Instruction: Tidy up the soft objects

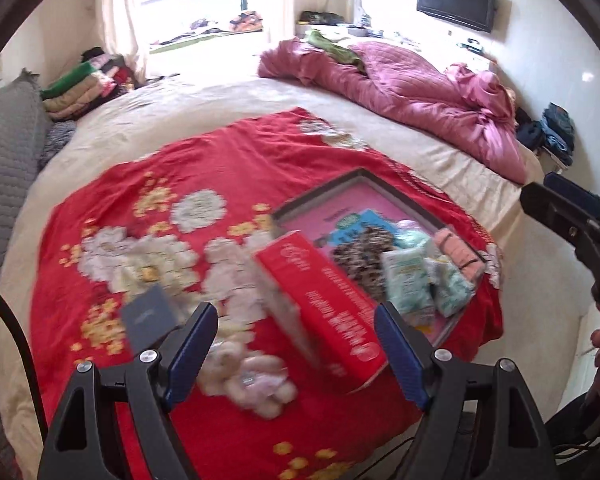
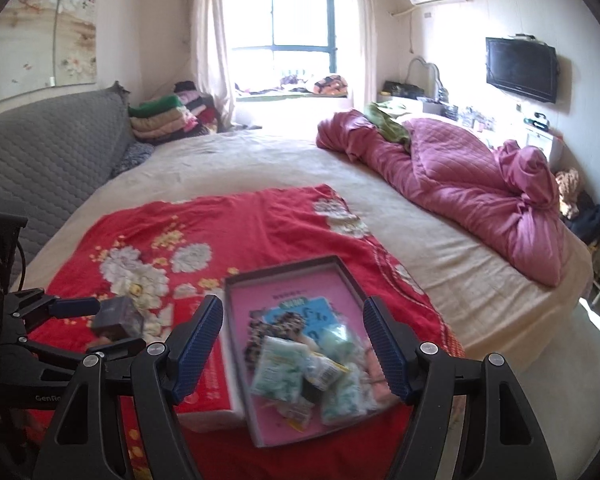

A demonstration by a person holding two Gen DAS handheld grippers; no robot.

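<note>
Your left gripper (image 1: 296,344) hangs above the red floral blanket (image 1: 204,160) with its jaws spread wide and nothing between the pads; your right gripper (image 2: 294,344) is equally wide and empty. Soft packets (image 2: 296,372) lie heaped in the pink-lined tray (image 2: 300,276) on that blanket, touching one another. A red box (image 1: 324,304) rests just beside the tray's left edge.

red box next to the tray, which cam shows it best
The left wrist view. There the red box lies almost whole between the open fingers, its top face and one side showing, though blurred. In the right wrist view the red box is mostly hidden behind a finger of the right gripper and the tray.
</note>
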